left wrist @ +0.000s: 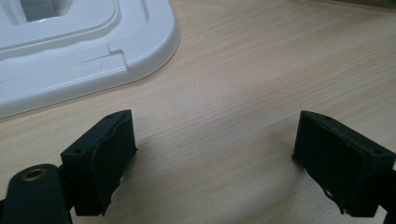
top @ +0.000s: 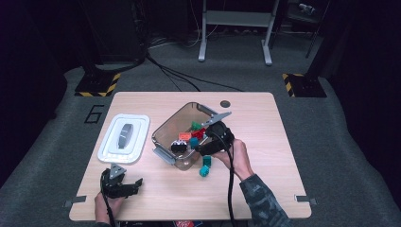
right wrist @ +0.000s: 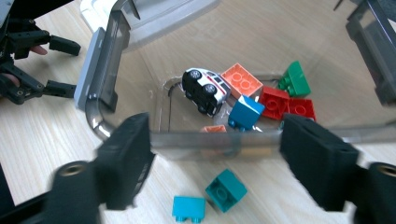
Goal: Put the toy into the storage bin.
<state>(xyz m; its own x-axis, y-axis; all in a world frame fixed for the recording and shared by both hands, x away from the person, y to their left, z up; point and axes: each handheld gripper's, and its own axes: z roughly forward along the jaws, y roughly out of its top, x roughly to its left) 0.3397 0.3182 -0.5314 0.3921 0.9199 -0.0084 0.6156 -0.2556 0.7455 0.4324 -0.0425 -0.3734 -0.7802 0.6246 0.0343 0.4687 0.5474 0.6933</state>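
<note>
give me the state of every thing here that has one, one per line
clear plastic bin: open, lid off
white lid: flat on the table, left of the bin
toy car: inside the bin, tipped on its side
two teal bricks: on the table outside the bin
left gripper: open, empty, above bare table
right gripper: open, nothing gripped, at the bin's rim

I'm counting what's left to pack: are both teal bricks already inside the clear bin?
No: in the right gripper view both teal bricks lie on the table outside the clear bin, just before its near wall.
</note>
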